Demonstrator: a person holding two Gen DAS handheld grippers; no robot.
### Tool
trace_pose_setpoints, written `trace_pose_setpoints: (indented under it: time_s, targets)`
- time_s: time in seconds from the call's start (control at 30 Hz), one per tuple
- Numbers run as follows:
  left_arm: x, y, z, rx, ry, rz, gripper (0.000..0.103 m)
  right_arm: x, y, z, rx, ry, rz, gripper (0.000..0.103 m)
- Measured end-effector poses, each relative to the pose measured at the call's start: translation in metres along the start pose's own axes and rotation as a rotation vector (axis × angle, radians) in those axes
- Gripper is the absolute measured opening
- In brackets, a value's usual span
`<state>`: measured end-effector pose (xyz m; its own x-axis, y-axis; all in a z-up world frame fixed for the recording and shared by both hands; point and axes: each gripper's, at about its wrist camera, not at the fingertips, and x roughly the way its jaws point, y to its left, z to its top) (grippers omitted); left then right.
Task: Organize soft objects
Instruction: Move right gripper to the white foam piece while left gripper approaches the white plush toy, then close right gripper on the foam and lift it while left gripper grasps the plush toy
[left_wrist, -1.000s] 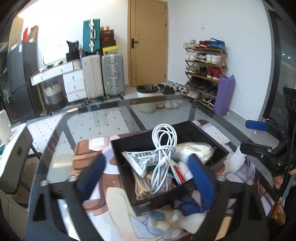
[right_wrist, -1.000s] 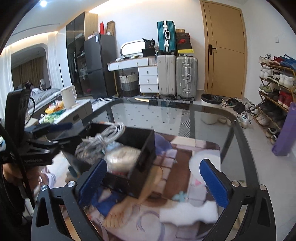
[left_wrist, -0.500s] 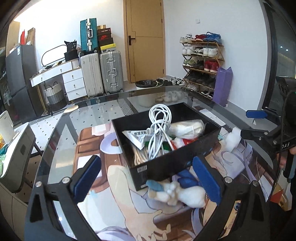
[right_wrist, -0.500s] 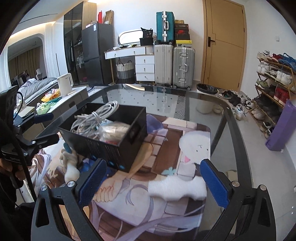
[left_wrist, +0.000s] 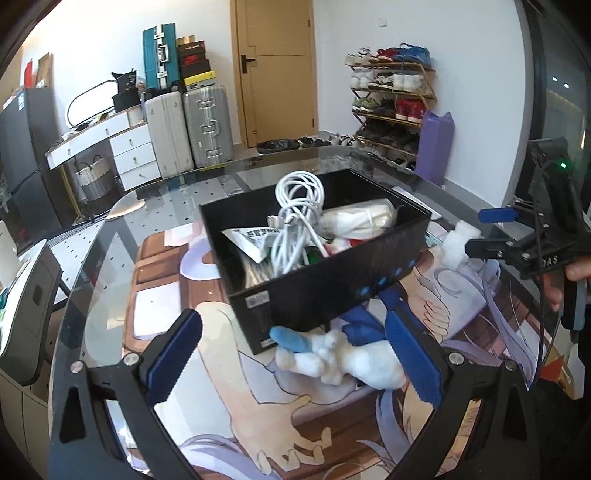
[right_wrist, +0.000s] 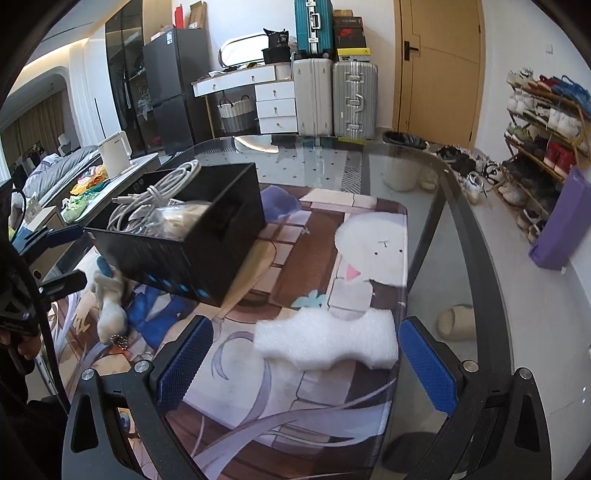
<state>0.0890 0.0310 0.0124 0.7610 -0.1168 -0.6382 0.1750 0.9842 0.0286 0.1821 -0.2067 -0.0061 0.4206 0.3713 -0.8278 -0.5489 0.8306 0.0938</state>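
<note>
Glass forms the round table, and through it the floor, a slipper and a bin show dimly, so its far edge is hard to separate from the room behind. Over its near part lies a printed mat whose lower edge is cut off by both gripper frames. On the mat sits a black box, its near corner raised and resting on a white plush toy, which hides part of the toy's body — only a blue tip, white limbs and a patch of blue cloth stick out. Inside the box a coil of white cable rises above the rim, beside a printed packet and a pale wrapped bundle; whatever lies deeper cannot be made out. A white foam piece lies flat on the mat, apart from the box on the right-hand side. The left gripper hangs low in front of the toy, blue pads spread wide, nothing between them. The right gripper sits just above the mat with the foam piece between its wide-apart pads, neither pad touching it. Fingers of a hand wrap its handle in the left view — the rest of the person is out of frame.
</note>
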Motion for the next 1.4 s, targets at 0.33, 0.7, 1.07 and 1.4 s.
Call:
trace_pose_setpoints:
  time_s: [0.33,0.7,1.07,1.4]
  targets:
    - [0.002,-0.014,-0.006,0.069,0.031,-0.038,0.100,0.014,-0.002,-0.005,0.006,0.042,-0.011,0.102]
    - [0.011,-0.012,-0.010,0.064,0.066,-0.050,0.100,0.016,-0.005,-0.004,0.012,0.035,-0.030,0.102]
    - [0.016,-0.014,-0.011,0.067,0.078,-0.047,0.100,0.030,-0.003,-0.007,0.027,0.072,-0.030,0.102]
    - [0.018,-0.014,-0.011,0.069,0.089,-0.054,0.100,0.033,0.002,-0.007,0.026,0.072,-0.012,0.091]
